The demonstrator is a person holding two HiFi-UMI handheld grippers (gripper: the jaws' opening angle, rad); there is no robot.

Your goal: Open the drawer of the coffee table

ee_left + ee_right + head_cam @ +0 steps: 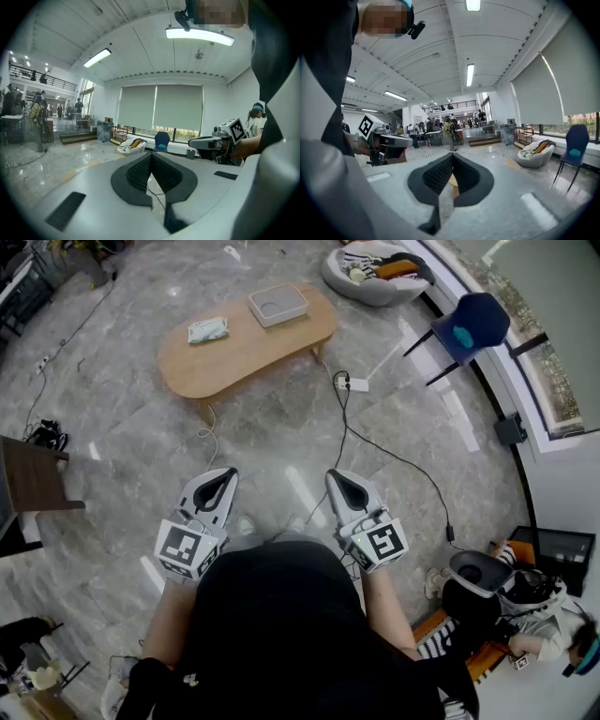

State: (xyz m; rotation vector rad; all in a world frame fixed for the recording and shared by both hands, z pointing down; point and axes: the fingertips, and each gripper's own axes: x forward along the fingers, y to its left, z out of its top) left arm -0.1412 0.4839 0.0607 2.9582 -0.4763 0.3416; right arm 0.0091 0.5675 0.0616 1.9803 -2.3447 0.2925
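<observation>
- The coffee table (246, 343), a long bean-shaped top of light wood on short legs, stands on the grey marbled stone floor (122, 427), well ahead of me. Its drawer cannot be made out from above.
- Toward the far right end of the coffee table sits a white square box with rounded corners (277, 304). Nearer the middle of the top lies a flat pale green packet (207, 330).
- On the floor just off the coffee table's right end is a small white plug block (355, 384). A thin black cable (394, 457) trails from it back toward my side.
- Beyond the coffee table's right end rests a grey beanbag (370, 287) with striped and orange things lying in it. Further right of the coffee table stands a blue chair on black legs (473, 324).
- Well to the left of the coffee table, and nearer to me, is the corner of a dark brown wooden side table (33, 479).
- My left gripper (226, 474), white with black ribbed pads, points toward the coffee table but is well short of it. Its jaws are pressed together with nothing between them.
- My right gripper (336, 476) is level with the left one, apart from it and equally far from the coffee table. Its jaws are also closed tight and hold nothing.
</observation>
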